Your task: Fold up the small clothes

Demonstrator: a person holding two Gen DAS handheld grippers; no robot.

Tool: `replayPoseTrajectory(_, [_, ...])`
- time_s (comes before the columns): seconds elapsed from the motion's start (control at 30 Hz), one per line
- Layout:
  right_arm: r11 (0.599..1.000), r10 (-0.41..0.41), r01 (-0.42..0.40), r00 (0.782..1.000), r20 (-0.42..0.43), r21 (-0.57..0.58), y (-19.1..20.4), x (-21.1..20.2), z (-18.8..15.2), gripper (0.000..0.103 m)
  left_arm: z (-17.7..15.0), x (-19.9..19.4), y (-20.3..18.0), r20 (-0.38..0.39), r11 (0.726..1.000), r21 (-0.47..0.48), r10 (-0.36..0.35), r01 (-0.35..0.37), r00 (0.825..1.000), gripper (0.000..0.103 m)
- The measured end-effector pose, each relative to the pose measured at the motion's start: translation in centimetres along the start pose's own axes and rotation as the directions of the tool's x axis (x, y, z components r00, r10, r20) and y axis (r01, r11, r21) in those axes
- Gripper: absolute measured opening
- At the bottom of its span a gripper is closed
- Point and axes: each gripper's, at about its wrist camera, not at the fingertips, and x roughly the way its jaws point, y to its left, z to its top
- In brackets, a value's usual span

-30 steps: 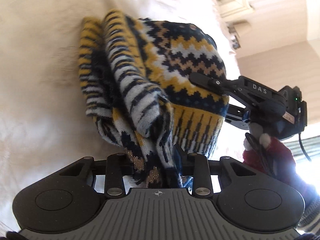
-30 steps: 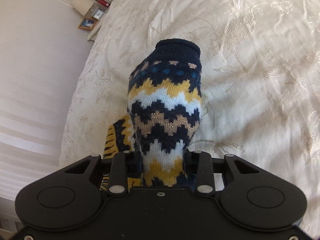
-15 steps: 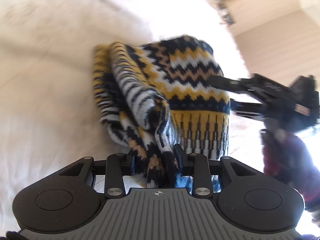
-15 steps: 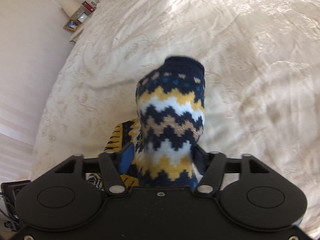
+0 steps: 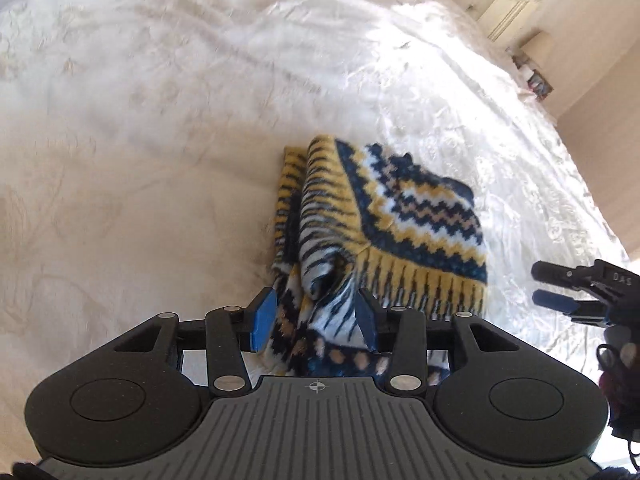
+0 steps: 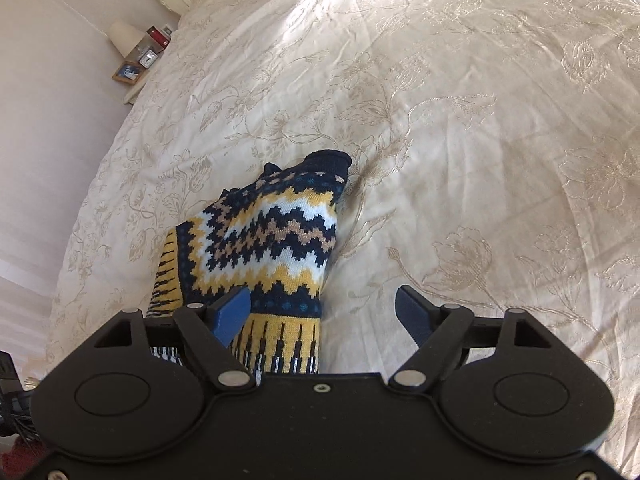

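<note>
On the cream embroidered bedspread [image 6: 460, 128], well in from its edges, a small knitted garment [image 5: 384, 232] in navy, yellow, white and tan zigzags is lying in a loosely folded heap. The left gripper [image 5: 314, 318] is hovering over the near end of the heap with its blue-padded jaws standing apart on either side of a bunched fold, the fabric lying slack between them rather than pinched. The right gripper [image 6: 322, 314] is spreading wide too, one pad over the yellow striped hem, the other over bare bedspread, holding nothing. In the right wrist view a lamp [image 6: 124, 38] and a small framed picture [image 6: 127, 73] are sitting on a bedside stand past the bed's far-left edge
</note>
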Motion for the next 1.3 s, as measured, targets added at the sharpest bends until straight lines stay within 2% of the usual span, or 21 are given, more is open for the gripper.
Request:
replayPoseTrajectory(0.1, [0.999,0.007,-0.007,1.000,0.009,-0.034,0.4,-0.2,0.0,0.083,1.2,-0.2,-2.1,0.047,0.998,0.061,-0.017,0.014,0.999,0.042])
replayPoseTrajectory(0.33, [0.998,0.014,-0.013,1.000,0.008,-0.061,1.2,0.3,0.4,0.083,4.4,4.3,-4.8,0.032,0.982,0.188,-0.037,0.031,0.999,0.042])
replayPoseTrajectory(0.47, [0.997,0.018,-0.017,1.000,0.014,-0.075,1.8,0.4,0.9,0.083,5.7,6.7,-4.9,0.022,0.971,0.238,-0.019,0.013,1.000,0.042])
replayPoseTrajectory(0.57, [0.997,0.010,-0.008,1.000,0.025,-0.077,2.2,0.6,1.2,0.083,6.4,9.0,-4.0,-0.003,0.961,0.273,0.041,-0.038,0.999,0.042])
replayPoseTrajectory(0.67, [0.997,0.027,-0.025,0.999,0.022,-0.079,3.1,1.2,1.6,0.083,6.4,11.0,-1.9,-0.079,0.961,0.261,0.117,-0.092,0.990,0.042])
replayPoseTrajectory(0.7, [0.995,0.038,-0.036,0.999,0.021,-0.095,3.6,1.6,1.8,0.083,6.2,11.3,-1.1,-0.088,0.964,0.250,0.117,-0.092,0.989,0.043])
replayPoseTrajectory(0.83, [0.986,0.073,-0.071,0.997,0.007,-0.149,5.7,3.4,2.5,0.083,5.7,10.8,0.5,-0.087,0.977,0.207,0.073,-0.054,0.994,0.044])
replayPoseTrajectory(1.03, [0.969,0.112,-0.116,0.993,-0.033,-0.218,8.4,7.2,3.4,0.083,6.1,10.9,0.9,-0.108,0.981,0.192,0.057,-0.035,0.993,0.044])
replayPoseTrajectory(1.3, [0.992,0.043,-0.061,0.987,-0.157,-0.112,6.7,14.0,4.6,0.085,6.1,11.0,1.2,-0.115,0.983,0.185,0.039,-0.017,0.993,0.044])
